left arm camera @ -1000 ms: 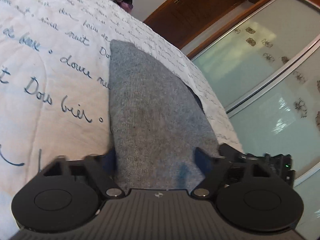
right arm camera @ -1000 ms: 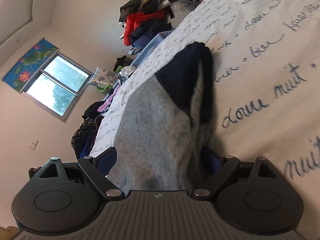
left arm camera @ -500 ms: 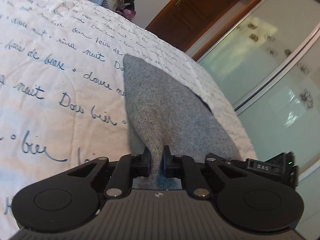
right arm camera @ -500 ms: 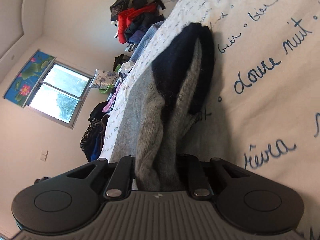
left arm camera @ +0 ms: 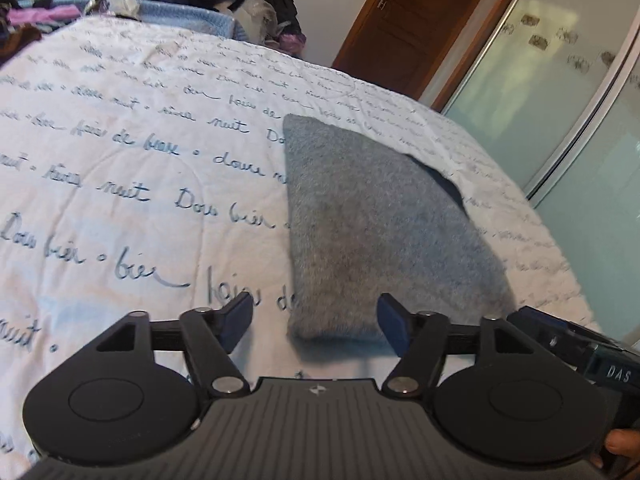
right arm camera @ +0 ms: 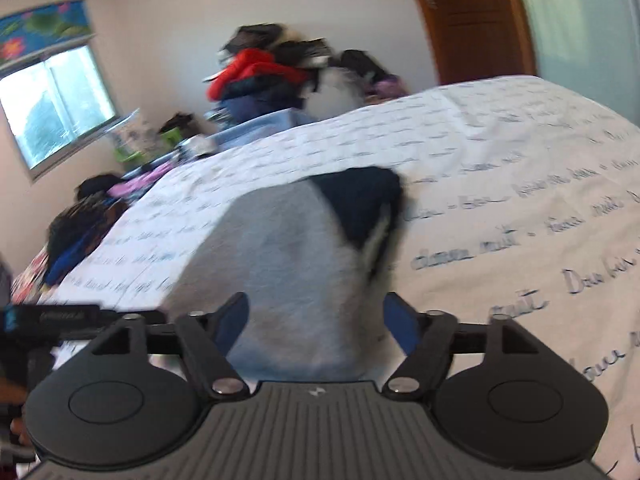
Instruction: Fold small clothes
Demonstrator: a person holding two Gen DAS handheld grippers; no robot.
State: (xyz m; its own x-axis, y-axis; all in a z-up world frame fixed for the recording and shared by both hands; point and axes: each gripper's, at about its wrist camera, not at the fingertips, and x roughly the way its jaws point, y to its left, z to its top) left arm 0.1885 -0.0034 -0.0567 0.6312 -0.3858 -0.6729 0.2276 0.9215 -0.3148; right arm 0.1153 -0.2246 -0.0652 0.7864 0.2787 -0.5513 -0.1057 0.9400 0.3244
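Observation:
A small grey knit garment lies folded flat on the white bedspread, with a dark navy part showing at its far right edge. My left gripper is open, its jaws straddling the garment's near left corner without touching it. In the right wrist view the same garment lies ahead, with its navy part at the far end. My right gripper is open just at the garment's near edge, holding nothing. This view is blurred by motion.
A pile of clothes sits beyond the bed's far edge, with more clothes at the left side. A wooden door and glass wardrobe panels stand to the right. The other gripper shows at right.
Both grippers were shut on the garment's near edge half a second ago; both have opened and let go. The garment now lies flat. Both grippers have pulled back and raised their view.

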